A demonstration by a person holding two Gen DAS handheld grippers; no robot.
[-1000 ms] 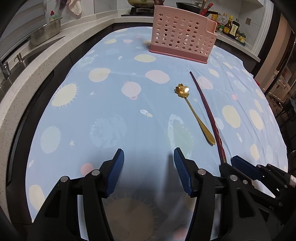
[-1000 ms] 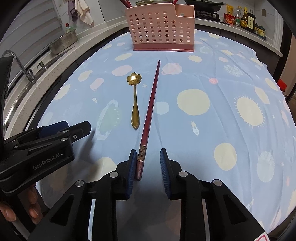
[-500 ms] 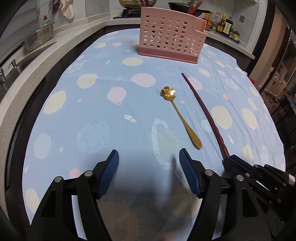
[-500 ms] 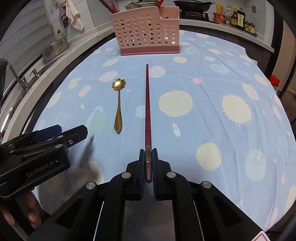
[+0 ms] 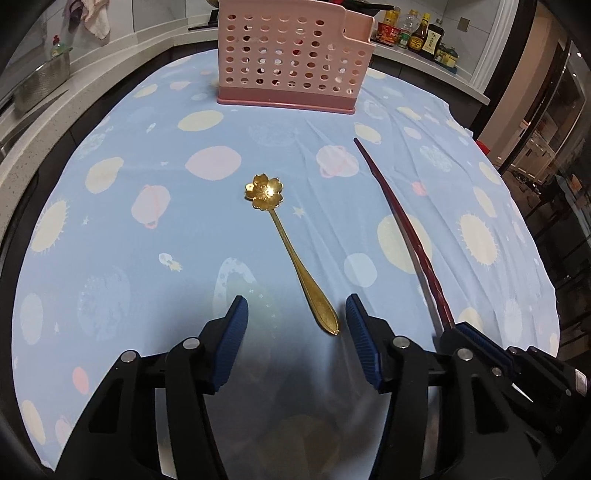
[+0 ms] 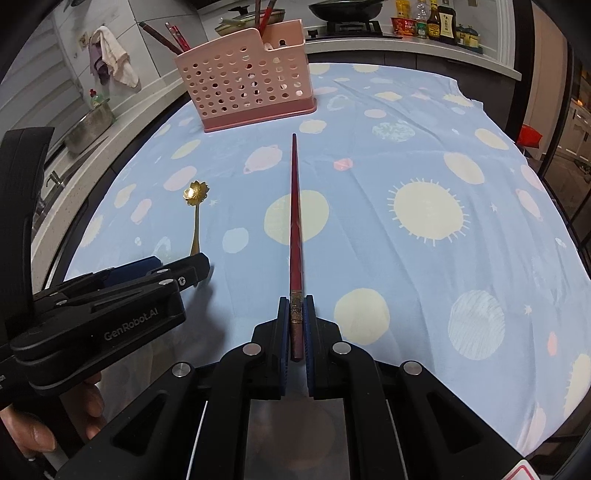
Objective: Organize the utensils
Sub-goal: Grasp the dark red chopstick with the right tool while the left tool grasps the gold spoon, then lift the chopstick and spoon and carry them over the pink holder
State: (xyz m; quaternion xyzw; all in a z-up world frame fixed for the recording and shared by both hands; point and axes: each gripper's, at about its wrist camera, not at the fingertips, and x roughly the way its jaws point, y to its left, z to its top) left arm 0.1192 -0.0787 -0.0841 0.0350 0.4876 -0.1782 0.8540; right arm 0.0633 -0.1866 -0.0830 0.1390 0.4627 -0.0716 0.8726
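Observation:
A gold spoon point(image 5: 291, 254) with a flower-shaped bowl lies on the blue patterned cloth point(image 5: 147, 236). The tip of its handle lies between the blue pads of my left gripper point(image 5: 295, 314), close to the right pad. These jaws are closing and do not touch the spoon. My right gripper point(image 6: 296, 314) is shut on the thick end of a dark red chopstick point(image 6: 295, 221), which points away toward the pink perforated utensil holder point(image 6: 247, 85). In the left wrist view the chopstick point(image 5: 402, 229) runs along the right, and the holder point(image 5: 291, 62) stands at the far edge of the cloth.
Several red chopsticks point(image 6: 173, 38) stand in the holder. Sauce bottles point(image 5: 417, 33) line the back counter beside a pan on the stove point(image 6: 343, 11). A metal basin point(image 6: 88, 125) and a sink sit on the left counter. A hand point(image 6: 37, 424) grips the left tool.
My left gripper moved right toward the spoon until its handle tip came between the pads, and the jaws narrowed. My right gripper closed on the chopstick's end and the chopstick swung straight.

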